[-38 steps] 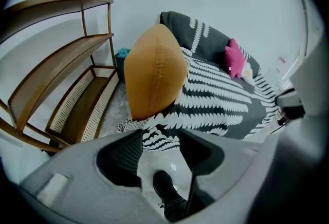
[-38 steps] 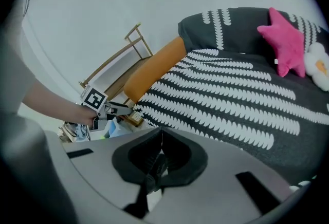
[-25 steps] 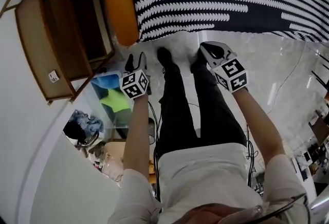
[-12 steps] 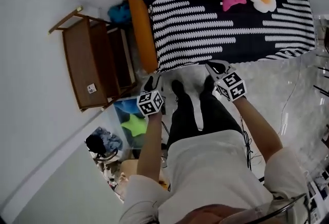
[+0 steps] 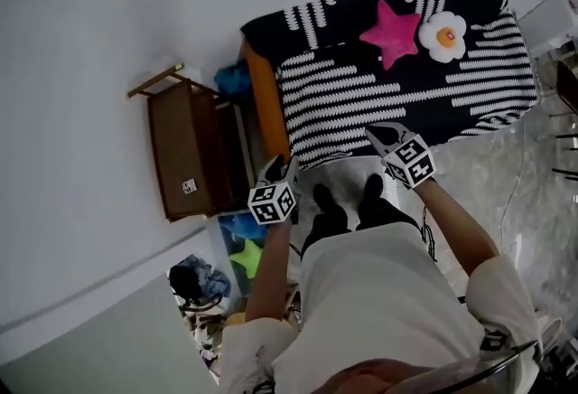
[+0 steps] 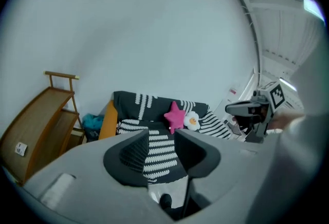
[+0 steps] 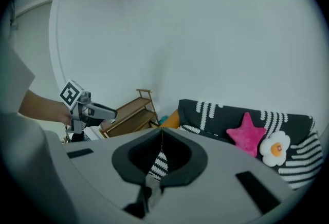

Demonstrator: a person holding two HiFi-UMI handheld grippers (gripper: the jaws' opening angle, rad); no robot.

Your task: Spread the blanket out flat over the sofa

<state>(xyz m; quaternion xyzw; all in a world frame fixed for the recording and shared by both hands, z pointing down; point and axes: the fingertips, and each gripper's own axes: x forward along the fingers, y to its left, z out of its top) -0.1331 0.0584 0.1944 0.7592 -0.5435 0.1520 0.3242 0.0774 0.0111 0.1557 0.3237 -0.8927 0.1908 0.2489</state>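
The black blanket with white stripes (image 5: 397, 94) lies spread over the seat and backrest of the orange sofa (image 5: 267, 117). A pink star cushion (image 5: 393, 31) and a white flower cushion (image 5: 444, 32) rest on it at the back. Both grippers are held in the air in front of the sofa, apart from the blanket. My left gripper (image 5: 275, 168) is open; its jaws have just been closing and nothing is between them (image 6: 162, 135). In the right gripper view the tips of my right gripper (image 7: 162, 133) meet with nothing held; in the head view it (image 5: 379, 132) hangs over the blanket's front edge.
A wooden shelf unit (image 5: 190, 153) stands against the white wall left of the sofa, with a blue bundle (image 5: 233, 79) between them. A green star cushion (image 5: 242, 248) and clutter (image 5: 194, 284) lie on the floor at my left. Pale marble floor (image 5: 524, 193) runs to the right.
Both grippers have come up from low by the sofa's front edge. The head view has pulled back and now takes in the whole sofa with both cushions.
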